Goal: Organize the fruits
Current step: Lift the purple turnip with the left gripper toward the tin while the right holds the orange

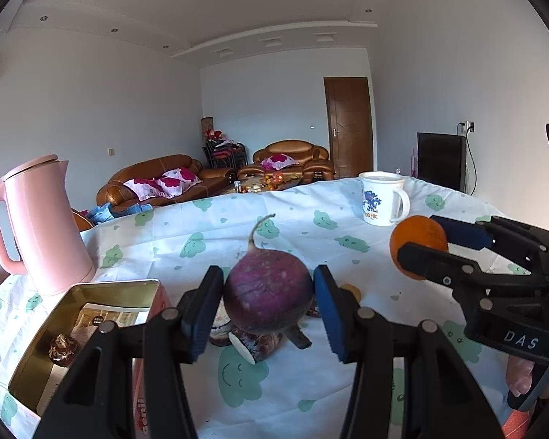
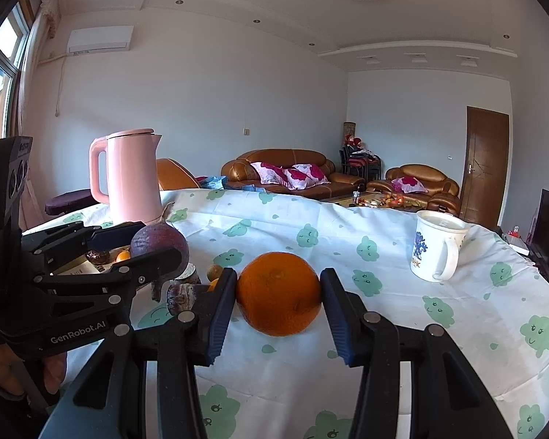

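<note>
L gripper [image 1: 269,301] clamps radish [image 1: 269,292]; R gripper [image 2: 278,301] clamps orange [image 2: 278,292].

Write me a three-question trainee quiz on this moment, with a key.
1. True or false: the left tongs are shut on the orange.
2. Which lies nearest the pink kettle? A) white mug B) gold tin box C) orange
3. Fill in: the purple radish has its thin root pointing ____.

Key:
1. False; the left tongs grip the purple radish, and the right tongs grip the orange.
2. B
3. up
</note>
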Demonstrator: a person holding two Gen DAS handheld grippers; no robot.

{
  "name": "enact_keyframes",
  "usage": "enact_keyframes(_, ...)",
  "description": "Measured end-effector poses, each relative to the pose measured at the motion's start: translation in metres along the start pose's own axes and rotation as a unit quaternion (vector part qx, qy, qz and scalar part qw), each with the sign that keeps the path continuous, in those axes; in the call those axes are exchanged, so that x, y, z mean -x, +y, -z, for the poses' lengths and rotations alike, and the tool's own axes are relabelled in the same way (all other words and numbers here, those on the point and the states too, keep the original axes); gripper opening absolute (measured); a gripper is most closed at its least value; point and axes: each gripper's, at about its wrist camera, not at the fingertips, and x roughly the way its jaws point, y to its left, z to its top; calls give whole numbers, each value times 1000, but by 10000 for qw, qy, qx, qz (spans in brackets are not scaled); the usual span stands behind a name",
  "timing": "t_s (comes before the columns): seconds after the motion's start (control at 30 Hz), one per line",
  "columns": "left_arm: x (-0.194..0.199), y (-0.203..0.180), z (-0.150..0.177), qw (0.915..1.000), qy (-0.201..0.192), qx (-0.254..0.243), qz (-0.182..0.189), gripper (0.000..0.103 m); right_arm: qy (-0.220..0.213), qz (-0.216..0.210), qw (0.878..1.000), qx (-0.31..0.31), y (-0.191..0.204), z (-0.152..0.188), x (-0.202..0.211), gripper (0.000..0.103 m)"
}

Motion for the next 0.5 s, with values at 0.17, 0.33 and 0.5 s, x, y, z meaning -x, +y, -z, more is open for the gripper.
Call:
enact_keyframes(0.17, 2, 0, -1, 10000, -46, -12, -12, 53, -90, 10, 10000, 8, 1, 0, 3, 49)
enact_keyframes(0.33, 6, -1, -1, 9999, -135, -49, -62, 53, -166, 27, 9999, 19, 1, 1, 6, 49)
enact_keyframes(0.5, 13, -6, 0, 9995, -250, -156, -120, 53, -267, 70, 9996, 32, 2, 1, 11, 49)
